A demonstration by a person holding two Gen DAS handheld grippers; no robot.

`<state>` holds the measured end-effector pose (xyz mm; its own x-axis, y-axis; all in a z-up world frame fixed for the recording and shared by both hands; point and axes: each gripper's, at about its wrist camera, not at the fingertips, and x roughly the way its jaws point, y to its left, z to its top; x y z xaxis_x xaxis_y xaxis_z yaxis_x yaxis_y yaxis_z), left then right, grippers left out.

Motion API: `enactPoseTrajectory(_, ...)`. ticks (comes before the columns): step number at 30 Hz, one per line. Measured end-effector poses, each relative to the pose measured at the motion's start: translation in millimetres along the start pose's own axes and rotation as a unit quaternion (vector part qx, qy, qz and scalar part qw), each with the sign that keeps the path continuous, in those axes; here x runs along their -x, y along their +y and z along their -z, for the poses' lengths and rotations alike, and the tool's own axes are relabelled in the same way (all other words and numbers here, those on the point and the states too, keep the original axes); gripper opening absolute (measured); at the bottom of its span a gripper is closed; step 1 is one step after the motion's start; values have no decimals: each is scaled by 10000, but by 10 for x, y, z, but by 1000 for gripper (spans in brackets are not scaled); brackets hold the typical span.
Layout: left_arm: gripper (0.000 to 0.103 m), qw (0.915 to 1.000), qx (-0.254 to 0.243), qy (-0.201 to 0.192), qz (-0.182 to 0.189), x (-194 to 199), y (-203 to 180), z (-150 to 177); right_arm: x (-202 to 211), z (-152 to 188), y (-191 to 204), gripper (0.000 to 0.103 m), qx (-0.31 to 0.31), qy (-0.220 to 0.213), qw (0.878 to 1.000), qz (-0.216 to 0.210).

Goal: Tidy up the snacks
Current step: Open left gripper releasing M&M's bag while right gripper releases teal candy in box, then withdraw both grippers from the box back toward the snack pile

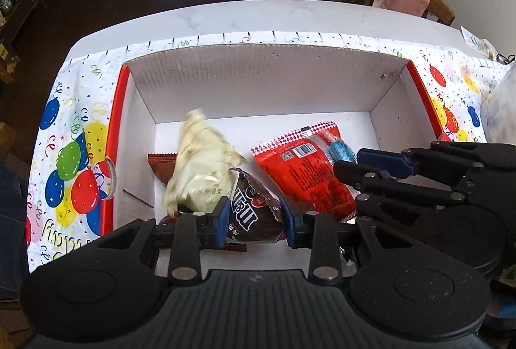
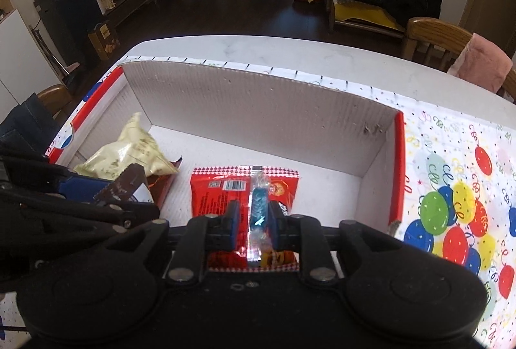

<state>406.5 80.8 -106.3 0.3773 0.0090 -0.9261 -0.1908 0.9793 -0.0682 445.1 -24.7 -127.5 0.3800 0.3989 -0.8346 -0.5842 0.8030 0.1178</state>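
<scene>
An open white cardboard box [image 1: 258,81] [image 2: 258,110] with red rims stands on the table. Inside lie a cream snack bag [image 1: 200,168] [image 2: 129,155], a brown bar [image 1: 161,165] and a red snack bag [image 1: 306,175] [image 2: 219,197]. My left gripper [image 1: 254,220] is shut on a brown M&M's bag [image 1: 251,207], low over the box's near left side. My right gripper [image 2: 254,220] [image 1: 354,162] hangs over the red bag. A small blue wrapped candy [image 2: 259,204] [image 1: 342,152] stands between its pads, with a gap showing on the left side.
A balloon-print cloth [image 2: 451,204] covers the white marble table [image 2: 290,52] around the box. A wooden chair with a pink cloth [image 2: 480,65] stands at the far right. A pale plastic bag [image 1: 500,104] sits right of the box.
</scene>
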Motion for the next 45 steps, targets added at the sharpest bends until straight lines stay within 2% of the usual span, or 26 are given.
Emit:
enactPoseTrajectory(6, 34, 9999, 72, -48, 69, 18, 30, 28, 142, 54, -8, 23, 9, -74, 9999, -78)
enactPoseTrajectory(8, 38, 9998, 122, -71, 113, 49, 47, 38, 182, 66, -10, 24, 26, -95, 9999, -83)
enactPoseTrajectory(16, 44, 9992, 184, -297, 214, 260, 91, 125, 396, 116, 9, 33, -4, -240, 9996, -131)
enactPoseTrajectory(24, 45, 9980, 150, -558, 259, 524, 126, 258, 681, 176, 94, 41, -39, -465, 9988, -170)
enactPoseTrajectory(29, 56, 9963, 113, -800, 306, 737, 155, 383, 833, 223, 151, 47, -88, -598, 9980, -171)
enactPoseTrajectory(36, 56, 9934, 66, -1079, 376, 1024, 207, 585, 1089, 330, 263, 63, -154, -849, 9960, -228)
enactPoseTrajectory(39, 61, 9918, 27, -1220, 382, 1148, 230, 693, 1198, 393, 312, 66, -153, -943, 9951, -253)
enactPoseTrajectory(40, 64, 9911, 32, -1273, 388, 1187, 238, 728, 1237, 418, 329, 69, -147, -976, 9948, -257)
enactPoseTrajectory(45, 64, 9885, -10, -1452, 420, 1367, 284, 899, 1390, 526, 436, 81, -71, -1147, 9931, -240)
